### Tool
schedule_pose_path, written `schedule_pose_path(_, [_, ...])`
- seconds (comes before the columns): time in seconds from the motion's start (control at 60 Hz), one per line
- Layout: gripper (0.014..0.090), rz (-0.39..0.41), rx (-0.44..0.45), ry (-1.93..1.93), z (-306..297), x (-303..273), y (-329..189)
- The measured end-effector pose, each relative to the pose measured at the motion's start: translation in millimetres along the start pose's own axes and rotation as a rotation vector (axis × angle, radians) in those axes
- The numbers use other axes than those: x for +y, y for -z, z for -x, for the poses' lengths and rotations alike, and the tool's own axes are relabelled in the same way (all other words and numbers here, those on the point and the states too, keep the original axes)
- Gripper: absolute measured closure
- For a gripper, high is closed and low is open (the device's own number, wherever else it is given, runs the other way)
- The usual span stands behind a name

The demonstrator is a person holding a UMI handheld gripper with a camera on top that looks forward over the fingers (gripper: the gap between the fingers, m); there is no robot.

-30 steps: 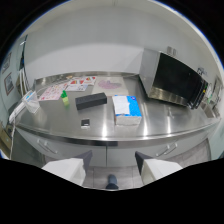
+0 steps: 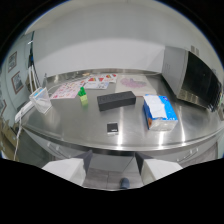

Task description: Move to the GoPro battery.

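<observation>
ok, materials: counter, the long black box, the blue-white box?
Counter: looks like brushed stainless steel, grey with soft, smeared reflections. Long black box: matte and dark with no glare, plastic or coated card, can't tell which. Blue-white box: likely printed cardboard, with flat faces and crisp edges; white tissue seems to poke from its top.

No text can be read on the blue box [image 2: 160,113] or the printed sheets [image 2: 82,86]

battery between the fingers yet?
No: the GoPro battery lies on the steel table well beyond the gripper, whose open fingers sit short of the table edge with nothing between them.
</observation>
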Motion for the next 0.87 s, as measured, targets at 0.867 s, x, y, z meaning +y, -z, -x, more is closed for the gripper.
schedule_pose_path(0.867, [0.0213, 0.017, 0.049, -0.007, -2.7, -48.6, -124.6])
